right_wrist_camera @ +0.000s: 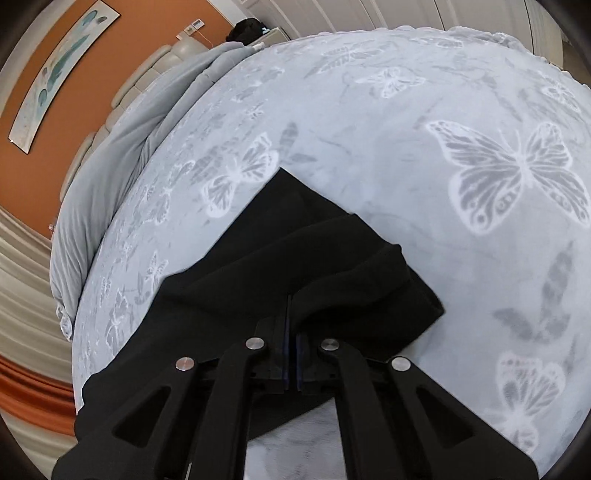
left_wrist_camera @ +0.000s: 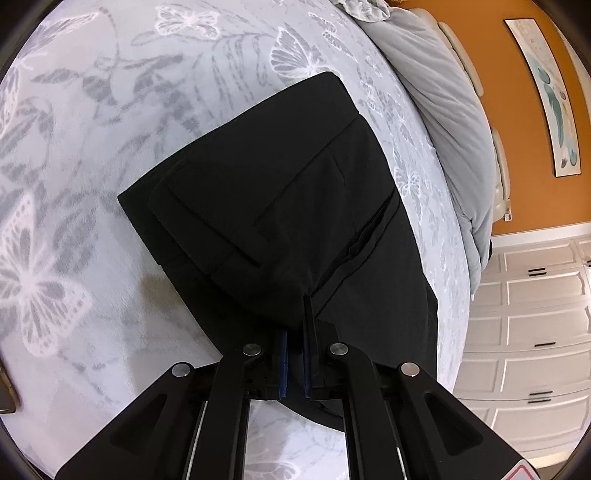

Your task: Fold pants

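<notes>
Looking down both wrist cameras, I am seeing a bed covered by a pale grey blanket (left_wrist_camera: 110, 184) printed with white butterflies and grey leaves, and it is filling most of each view. The black pants (left_wrist_camera: 280, 199) are lying on that blanket, partly folded, with the waistband end and a back pocket facing the left camera. I am holding the left gripper (left_wrist_camera: 295, 325) nearly closed, its jaws pinching a thin edge of the dark fabric between the blue pads. I am keeping the right gripper (right_wrist_camera: 291, 325) pressed together as well, clamping a fold of the pants (right_wrist_camera: 288, 251), whose cloth is bunching up just ahead of the fingers and trailing back under the gripper towards the lower left of that view.

Beyond the blanket, a plain grey duvet (left_wrist_camera: 450, 122) is lying rumpled along the head of the bed, against a padded cream headboard (left_wrist_camera: 500, 166). An orange wall (left_wrist_camera: 524, 147) is standing behind it, carrying a long framed picture (left_wrist_camera: 550, 96) with teal shapes. White drawers (left_wrist_camera: 532, 314) with dark handles are showing at the right of the left view. In the right view, a dark bag (right_wrist_camera: 245, 29) is sitting on something pale by the wall.
</notes>
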`<state>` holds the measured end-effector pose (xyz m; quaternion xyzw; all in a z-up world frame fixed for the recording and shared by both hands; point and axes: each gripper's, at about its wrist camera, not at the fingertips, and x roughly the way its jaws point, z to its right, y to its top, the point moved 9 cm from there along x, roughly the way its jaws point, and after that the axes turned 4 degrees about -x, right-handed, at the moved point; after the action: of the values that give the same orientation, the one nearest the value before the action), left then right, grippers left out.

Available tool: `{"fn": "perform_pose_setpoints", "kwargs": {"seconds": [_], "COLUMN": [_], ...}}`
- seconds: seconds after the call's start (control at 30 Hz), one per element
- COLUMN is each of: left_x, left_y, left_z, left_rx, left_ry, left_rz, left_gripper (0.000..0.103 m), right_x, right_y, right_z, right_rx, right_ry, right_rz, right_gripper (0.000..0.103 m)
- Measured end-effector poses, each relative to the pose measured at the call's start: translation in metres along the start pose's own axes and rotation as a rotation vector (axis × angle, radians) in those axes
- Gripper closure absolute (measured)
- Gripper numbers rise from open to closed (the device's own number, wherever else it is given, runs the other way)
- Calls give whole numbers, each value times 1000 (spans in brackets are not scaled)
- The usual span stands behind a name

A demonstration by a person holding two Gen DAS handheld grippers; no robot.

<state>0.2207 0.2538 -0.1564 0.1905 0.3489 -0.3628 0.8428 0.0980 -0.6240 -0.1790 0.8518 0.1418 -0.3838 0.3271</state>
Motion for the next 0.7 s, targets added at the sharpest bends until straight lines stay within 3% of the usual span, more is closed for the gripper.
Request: {"fn": "perform_pose_setpoints", "kwargs": {"seconds": [0.1, 0.23, 0.33, 0.37, 0.4, 0.47, 0.53, 0.57, 0.6, 0.7], "left_x": [0, 0, 0, 1, 1, 0, 0, 0, 1, -1], "left_y": [1, 1, 1, 0, -1, -1, -2, -3, -3, -4], "left_z": [-4, -5, -5, -5, -6, -6, -7, -8, -8, -6], "left_rx": [-22, -27, -31, -33, -28, -29, -32, -36, -37, -22], "left_ry": [-12, -16, -14, -12, -7, -9, -13, -13, -8, 7], "left_rz": [-4, -8, -9, -7, -8, -10, -17, -19, -23, -14], "left_gripper": [99, 98, 98, 98, 98, 98, 98, 98, 98, 98], "right_x": [6, 1, -72, -96, -101, -69, -22, -11, -4, -8], "right_y": [-1, 10, 46, 53, 53, 41, 12, 4, -5, -4], "right_z": [2, -16, -77, -91, -90, -51, 3, 15, 25, 29], "right_rx": [36, 65, -49, -104, -133, -84, -16, -13, 3, 65], "right_ry": [0, 87, 298, 319, 287, 180, 35, -4, -23, 35], "right_rz": [-26, 23, 254, 332, 355, 240, 42, -10, -54, -52], "right_gripper": [96, 101, 102, 102, 102, 102, 102, 102, 102, 102]}}
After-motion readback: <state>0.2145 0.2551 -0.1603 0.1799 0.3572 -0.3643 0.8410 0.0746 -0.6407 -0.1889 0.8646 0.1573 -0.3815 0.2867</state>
